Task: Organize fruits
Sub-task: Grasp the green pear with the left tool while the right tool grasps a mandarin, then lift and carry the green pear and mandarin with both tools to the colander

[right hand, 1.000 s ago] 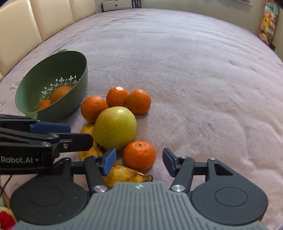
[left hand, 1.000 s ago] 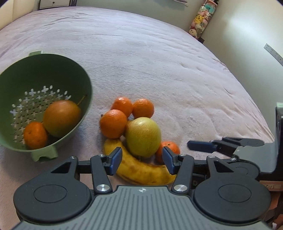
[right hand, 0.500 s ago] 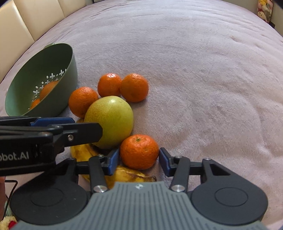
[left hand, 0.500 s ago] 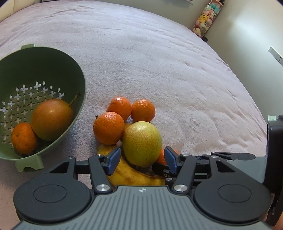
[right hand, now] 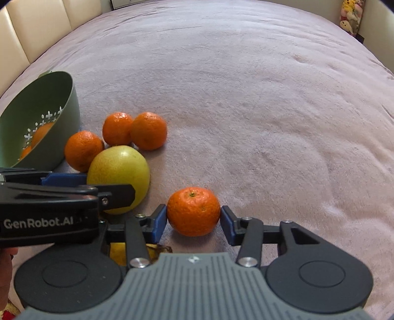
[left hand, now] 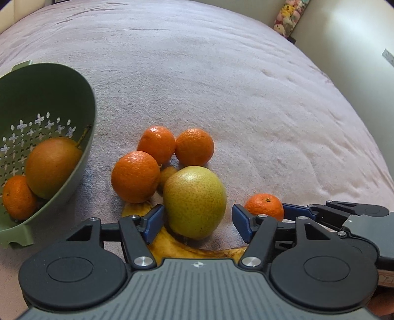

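Observation:
A green pear (left hand: 194,201) lies on a banana (left hand: 177,243) on the pink cloth, with three mandarins (left hand: 135,176) behind it. My left gripper (left hand: 197,222) is open around the pear, its blue pads apart from it. A single mandarin (right hand: 193,211) sits between the pads of my right gripper (right hand: 193,219), which touch or nearly touch its sides. That mandarin also shows in the left wrist view (left hand: 264,206). The green colander (left hand: 49,103) at the left holds a brownish pear (left hand: 51,167) and a mandarin (left hand: 18,197).
The pink cloth (right hand: 258,98) stretches far back and right. A cream padded headboard (right hand: 37,27) lies at the far left. Plush toys (left hand: 289,16) hang at the far right corner by the wall.
Both grippers moved forward. The left pads now flank the pear. The right jaws narrowed around the single mandarin, which now sits apart from the pear and banana.

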Tool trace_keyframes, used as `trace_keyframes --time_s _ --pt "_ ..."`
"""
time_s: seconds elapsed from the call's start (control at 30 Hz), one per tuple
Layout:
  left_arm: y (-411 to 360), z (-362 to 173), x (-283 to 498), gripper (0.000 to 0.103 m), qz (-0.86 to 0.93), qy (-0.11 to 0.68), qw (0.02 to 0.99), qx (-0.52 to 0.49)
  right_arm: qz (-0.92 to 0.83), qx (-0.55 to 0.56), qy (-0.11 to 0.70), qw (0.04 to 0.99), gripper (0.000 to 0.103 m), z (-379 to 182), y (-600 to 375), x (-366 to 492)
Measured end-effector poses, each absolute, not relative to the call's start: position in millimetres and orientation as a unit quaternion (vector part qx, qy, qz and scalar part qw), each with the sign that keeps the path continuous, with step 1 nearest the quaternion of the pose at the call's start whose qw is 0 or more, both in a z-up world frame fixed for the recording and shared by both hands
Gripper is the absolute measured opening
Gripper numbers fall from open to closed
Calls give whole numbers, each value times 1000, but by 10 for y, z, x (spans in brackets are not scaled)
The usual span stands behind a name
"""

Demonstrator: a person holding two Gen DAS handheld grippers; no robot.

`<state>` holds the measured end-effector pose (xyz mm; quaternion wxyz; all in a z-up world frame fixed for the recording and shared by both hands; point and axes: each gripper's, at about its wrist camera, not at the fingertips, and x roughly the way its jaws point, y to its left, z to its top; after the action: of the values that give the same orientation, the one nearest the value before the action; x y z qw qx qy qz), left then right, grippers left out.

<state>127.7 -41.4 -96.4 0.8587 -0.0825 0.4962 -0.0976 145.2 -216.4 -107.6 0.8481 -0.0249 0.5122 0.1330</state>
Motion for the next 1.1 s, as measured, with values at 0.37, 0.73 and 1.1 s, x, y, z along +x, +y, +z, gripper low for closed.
trace_keyframes --time_s 0.37,0.73,1.1 --pt "-505 -1045 1352 74 -87 499 860 -58 117 -42 510 851 45 -1101 -2153 1481" --pt "-519 -1042 1354 70 -92 497 861 -53 118 -52 505 853 45 -1074 -2137 1442" --pt "-482 -918 1296 69 -86 490 866 -50 114 -60 495 859 45 -975 -2149 1395"
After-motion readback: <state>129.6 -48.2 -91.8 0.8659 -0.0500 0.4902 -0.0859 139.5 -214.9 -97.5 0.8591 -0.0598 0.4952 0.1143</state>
